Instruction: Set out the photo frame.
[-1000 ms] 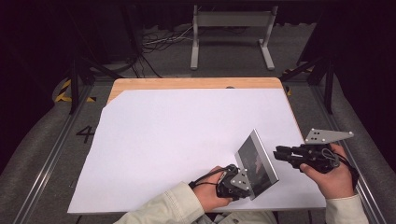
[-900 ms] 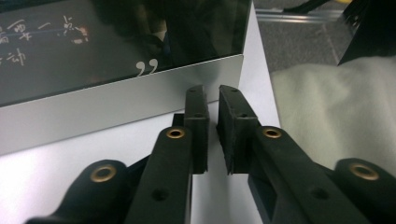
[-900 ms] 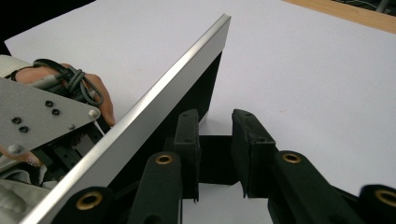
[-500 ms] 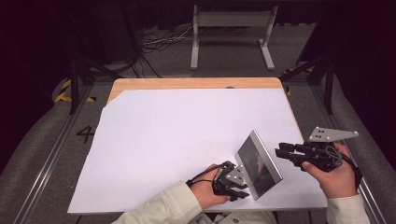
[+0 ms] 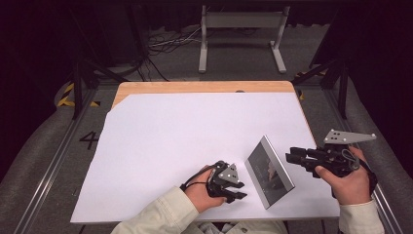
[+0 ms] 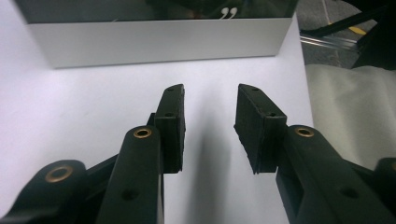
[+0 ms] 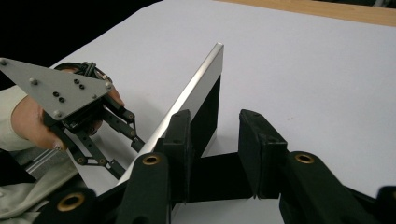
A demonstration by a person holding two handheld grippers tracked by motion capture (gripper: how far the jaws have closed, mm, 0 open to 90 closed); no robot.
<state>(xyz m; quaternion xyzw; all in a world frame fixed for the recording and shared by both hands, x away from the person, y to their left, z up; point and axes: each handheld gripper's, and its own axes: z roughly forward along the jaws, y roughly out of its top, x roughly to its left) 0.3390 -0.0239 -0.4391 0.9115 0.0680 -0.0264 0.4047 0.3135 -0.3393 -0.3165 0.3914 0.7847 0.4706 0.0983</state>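
Between 2 black released tools, left (image 5: pixel 238 189) and right (image 5: pixel 293 157), stands a flat, silver-edged glossy rectangular panel (image 5: pixel 269 171).

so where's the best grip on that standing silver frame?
Probably the top rim of the silver frame, coming from above. It stands tilted on its lower edge on the white sheet, so the thin metal rim is free for jaws to straddle, while the glossy dark face gives pads little purchase.
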